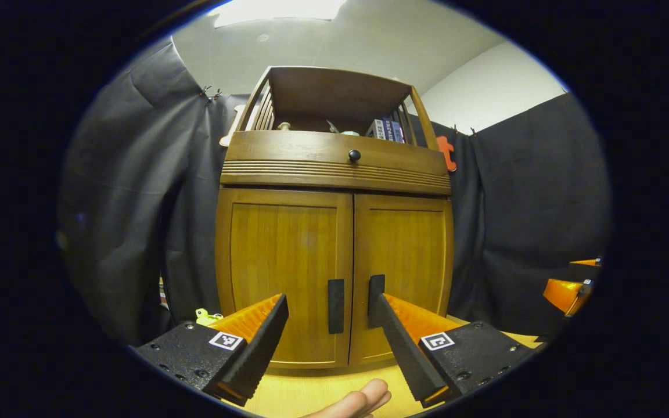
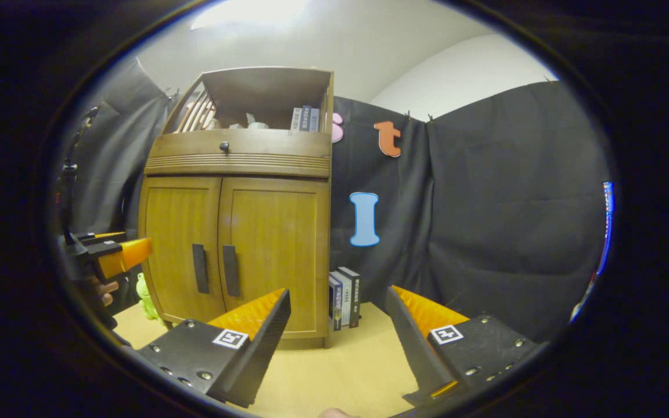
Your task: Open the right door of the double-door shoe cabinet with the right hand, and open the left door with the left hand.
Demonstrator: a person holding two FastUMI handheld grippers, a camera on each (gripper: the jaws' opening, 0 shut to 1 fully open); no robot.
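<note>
The shoe cabinet stands on the yellow counter against the black cloth, and both doors are closed, so the task has not yet begun on the wood.

On the left, the left hand-held gripper is wide open and holds nothing. It faces the middle seam, and the left door handle lies between its fingers, a little apart from both. The left door can wait for the moment.

The right door comes first, I think. Its right door handle is a dark vertical bar just beside the seam. The right hand-held gripper is also wide open and empty, but it points to the right of the cabinet, toward the books standing at the cabinet's side. It should turn left until the bar sits between its fingers, then close across the bar. The pull should follow an arc around the hinge on the outer edge, not a straight line, otherwise the fingers may slip off.
</note>
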